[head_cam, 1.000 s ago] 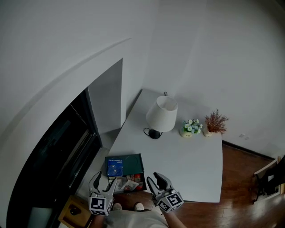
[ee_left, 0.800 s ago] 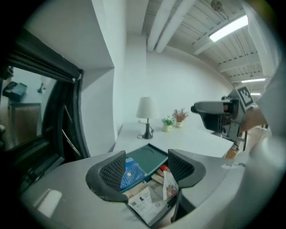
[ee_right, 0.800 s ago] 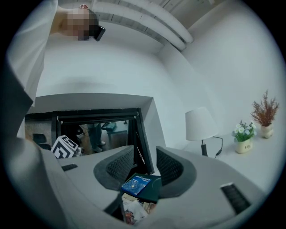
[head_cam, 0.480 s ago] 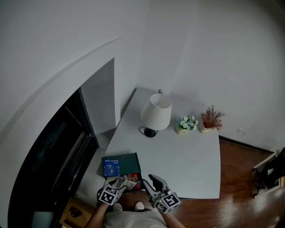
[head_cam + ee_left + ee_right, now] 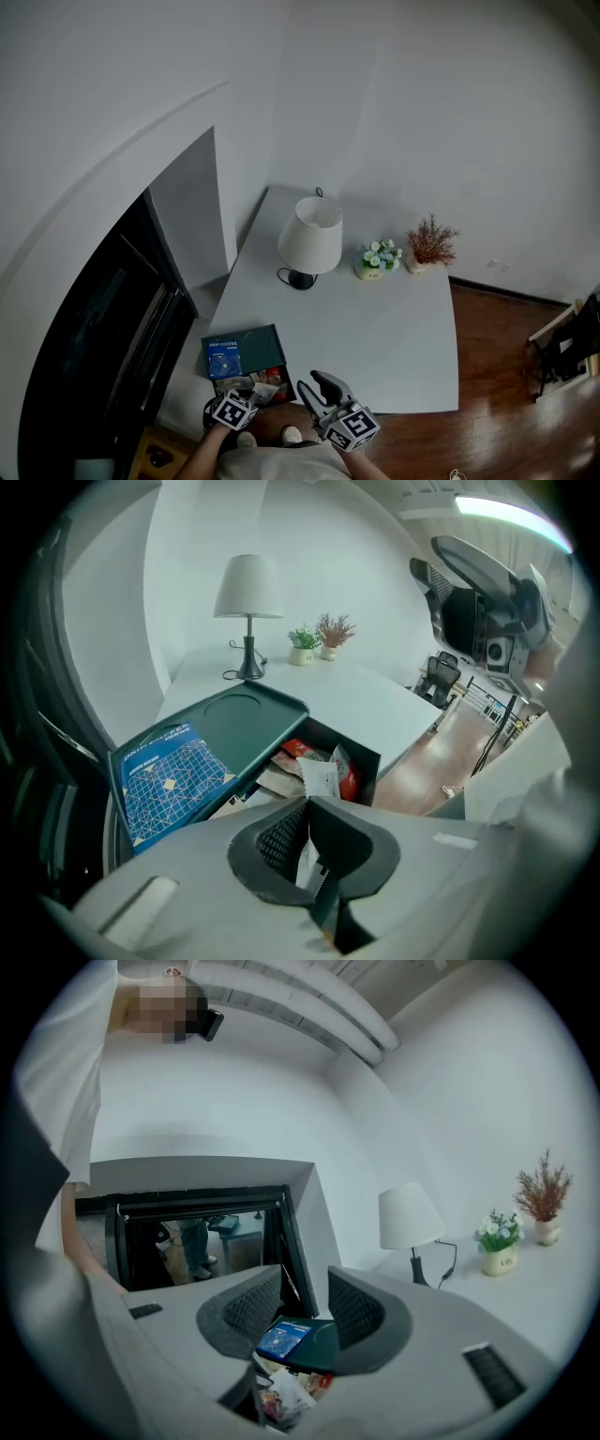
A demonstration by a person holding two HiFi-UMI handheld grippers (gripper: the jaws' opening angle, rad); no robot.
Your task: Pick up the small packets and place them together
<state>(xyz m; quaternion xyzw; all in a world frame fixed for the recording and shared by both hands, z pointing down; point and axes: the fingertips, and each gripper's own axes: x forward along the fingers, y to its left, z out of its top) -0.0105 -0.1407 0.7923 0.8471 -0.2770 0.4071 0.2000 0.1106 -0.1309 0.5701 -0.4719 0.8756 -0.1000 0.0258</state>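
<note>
Left hand-held gripper points down into an open dark green box at the near edge of a white counter. Its jaws have just closed and now clench the edge of a white packet lying among red packets. Right hand-held gripper hovers alongside, jaws apart, empty. The pinch looks thin, so lift slowly and straight up, clear of the box wall, before carrying the packet to the gathering spot

White walls; light dim and even. White table stands in the corner, bearing a white-shaded table lamp, a flower pot and a dried-sprig pot. Dark glazed opening at left. Wooden floor at right.
</note>
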